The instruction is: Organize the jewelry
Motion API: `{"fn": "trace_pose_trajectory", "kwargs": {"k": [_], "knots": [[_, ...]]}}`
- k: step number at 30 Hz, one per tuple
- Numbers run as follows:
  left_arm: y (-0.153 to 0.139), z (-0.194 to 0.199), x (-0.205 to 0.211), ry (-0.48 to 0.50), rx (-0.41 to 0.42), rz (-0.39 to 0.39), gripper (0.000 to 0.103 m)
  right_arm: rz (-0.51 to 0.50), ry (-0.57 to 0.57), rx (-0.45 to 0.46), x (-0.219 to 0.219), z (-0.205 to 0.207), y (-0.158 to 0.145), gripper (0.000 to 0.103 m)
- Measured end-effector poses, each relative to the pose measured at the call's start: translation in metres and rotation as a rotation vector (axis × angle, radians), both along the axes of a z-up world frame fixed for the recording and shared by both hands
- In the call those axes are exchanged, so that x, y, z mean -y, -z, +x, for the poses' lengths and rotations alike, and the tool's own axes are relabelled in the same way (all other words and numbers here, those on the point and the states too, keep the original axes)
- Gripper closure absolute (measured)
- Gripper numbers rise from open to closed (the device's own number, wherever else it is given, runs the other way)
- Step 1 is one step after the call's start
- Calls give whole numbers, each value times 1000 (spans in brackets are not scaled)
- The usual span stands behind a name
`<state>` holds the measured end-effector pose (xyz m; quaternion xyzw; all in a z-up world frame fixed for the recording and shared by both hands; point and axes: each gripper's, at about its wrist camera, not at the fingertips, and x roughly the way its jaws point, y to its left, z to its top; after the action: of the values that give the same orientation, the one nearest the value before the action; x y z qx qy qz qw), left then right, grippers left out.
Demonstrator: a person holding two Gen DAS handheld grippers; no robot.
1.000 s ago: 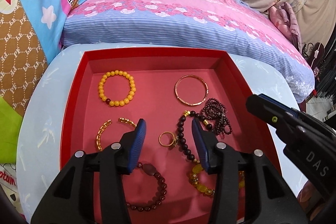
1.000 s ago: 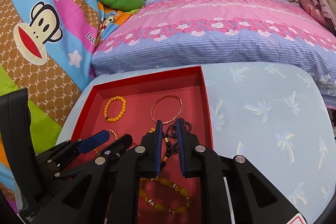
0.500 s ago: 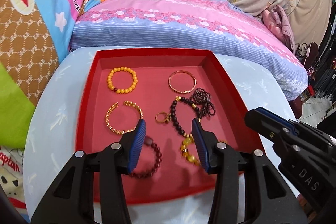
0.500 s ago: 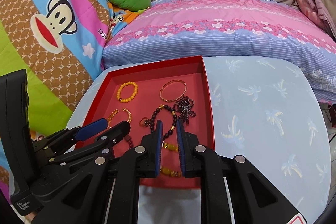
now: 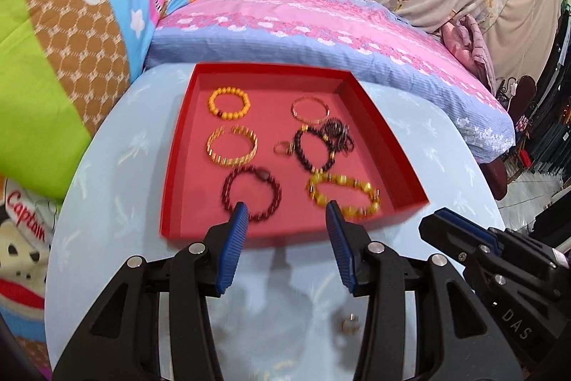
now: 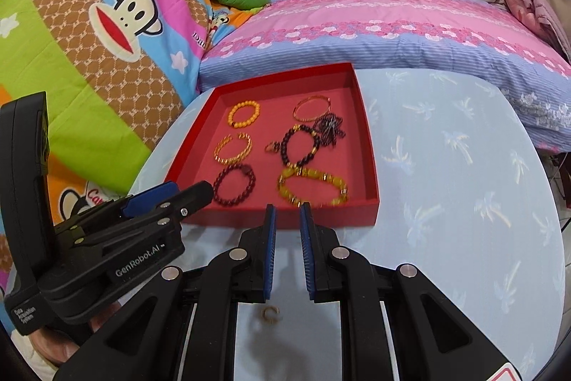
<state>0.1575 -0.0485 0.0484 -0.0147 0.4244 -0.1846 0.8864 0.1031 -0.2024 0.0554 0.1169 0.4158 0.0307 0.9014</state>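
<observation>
Both grippers empty, left gripper (image 5: 285,213) wide apart, right gripper (image 6: 287,215) narrowly parted; stray ring (image 6: 270,314) on counter (image 6: 446,184) before red tray (image 6: 371,166); straddle it squarely, pinch low.

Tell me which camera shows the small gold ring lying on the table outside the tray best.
The right wrist view: the ring sits unobstructed between the claw arms. In the left wrist view it is blurred beside an arm.
</observation>
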Motion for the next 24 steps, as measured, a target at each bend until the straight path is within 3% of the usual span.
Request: {"fn": "trace_pose_trajectory", "kwargs": {"k": [15, 17, 19, 24], "knots": [[36, -66, -27, -14, -34, 76, 60, -12, -46, -103, -29, -54, 50, 88], [40, -71, -30, -13, -40, 78, 55, -15, -53, -114, -31, -58, 56, 86], [42, -77, -34, -22, -39, 80, 51, -20, -54, -116, -34, -61, 61, 77], [48, -89, -48, -48, -47, 75, 51, -43, -65, -114, -40, -60, 66, 76]]}}
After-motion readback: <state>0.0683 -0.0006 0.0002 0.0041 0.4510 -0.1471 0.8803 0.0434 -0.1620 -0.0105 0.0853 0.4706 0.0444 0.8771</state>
